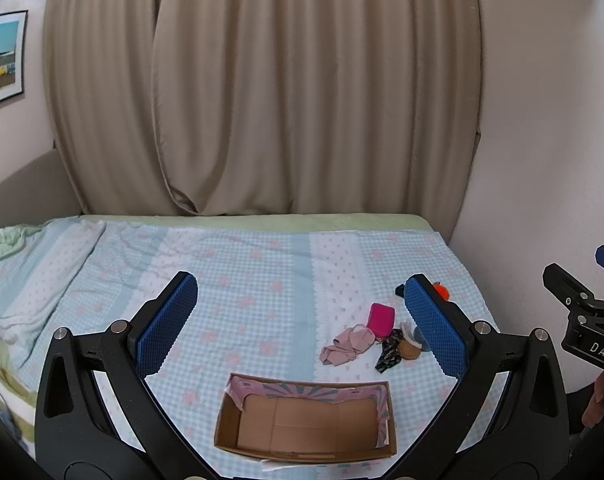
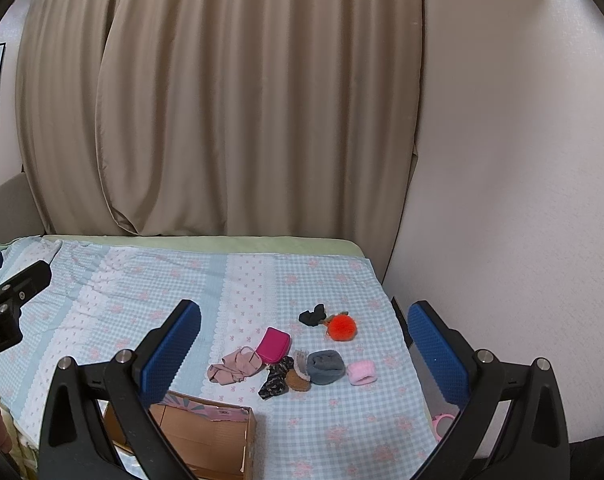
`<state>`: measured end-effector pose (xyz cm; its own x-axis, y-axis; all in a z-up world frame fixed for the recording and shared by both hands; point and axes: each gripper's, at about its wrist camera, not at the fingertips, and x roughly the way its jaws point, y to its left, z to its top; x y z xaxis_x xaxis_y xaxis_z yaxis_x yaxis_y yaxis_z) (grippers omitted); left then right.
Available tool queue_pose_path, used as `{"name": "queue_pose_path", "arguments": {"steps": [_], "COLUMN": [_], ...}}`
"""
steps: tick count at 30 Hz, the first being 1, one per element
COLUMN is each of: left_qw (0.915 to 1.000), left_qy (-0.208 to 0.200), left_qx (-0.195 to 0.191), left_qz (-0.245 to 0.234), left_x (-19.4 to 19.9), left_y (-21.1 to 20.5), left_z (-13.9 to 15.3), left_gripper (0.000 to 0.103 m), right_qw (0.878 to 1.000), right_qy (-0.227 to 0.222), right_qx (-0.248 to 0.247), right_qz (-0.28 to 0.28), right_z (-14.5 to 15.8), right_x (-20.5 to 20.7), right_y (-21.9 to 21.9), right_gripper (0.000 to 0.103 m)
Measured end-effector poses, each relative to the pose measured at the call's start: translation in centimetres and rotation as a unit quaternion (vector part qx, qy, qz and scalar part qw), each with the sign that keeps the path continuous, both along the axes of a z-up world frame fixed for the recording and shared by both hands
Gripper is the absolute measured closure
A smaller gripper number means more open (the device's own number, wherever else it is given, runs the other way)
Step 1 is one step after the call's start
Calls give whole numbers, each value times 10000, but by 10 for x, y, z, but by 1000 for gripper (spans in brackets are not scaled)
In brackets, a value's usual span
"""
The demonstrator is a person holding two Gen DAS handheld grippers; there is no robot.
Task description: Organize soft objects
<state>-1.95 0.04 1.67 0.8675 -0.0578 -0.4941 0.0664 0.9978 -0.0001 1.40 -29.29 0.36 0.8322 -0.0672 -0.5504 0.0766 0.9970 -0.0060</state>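
While both grippers' fingers gape released, fluffy orange pompom lies beyond rectangular cardboard box.

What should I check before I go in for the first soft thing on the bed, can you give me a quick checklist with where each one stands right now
1. Right claw open: ok, blue pads spread wide, nothing between them.
2. Left claw open: ok, also wide apart and holding nothing.
3. Cardboard box ready to receive: ok, open top, inside looks bare.
4. Soft items reachable: ok, the magenta pouch, pink cloth, grey roll and orange pom-pom lie loose on the bedspread, uncovered.
5. Items separate enough for a single pick: not ok, the dark patterned scrunchie, brown piece and grey roll crowd together.
6. Small pink roll clear of the pile: ok, but it sits close beside the grey roll.
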Motion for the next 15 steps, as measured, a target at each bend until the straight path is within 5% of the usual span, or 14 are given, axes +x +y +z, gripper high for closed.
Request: {"name": "queue_pose_path", "arguments": {"steps": [15], "left_qw": [10000], "left_qy": [15], "left_qx": [-8], "left_qz": [-55], "left_x": [2], "left_y": [5], "left_z": [0], "left_gripper": [1], "right_qw": [9999], "right_qy": [-32], "right_qx": [44], "right_qz": [-94], "right_z": [-1], "right_x": [-2], "right_y": [1], "right_gripper": [0]}}
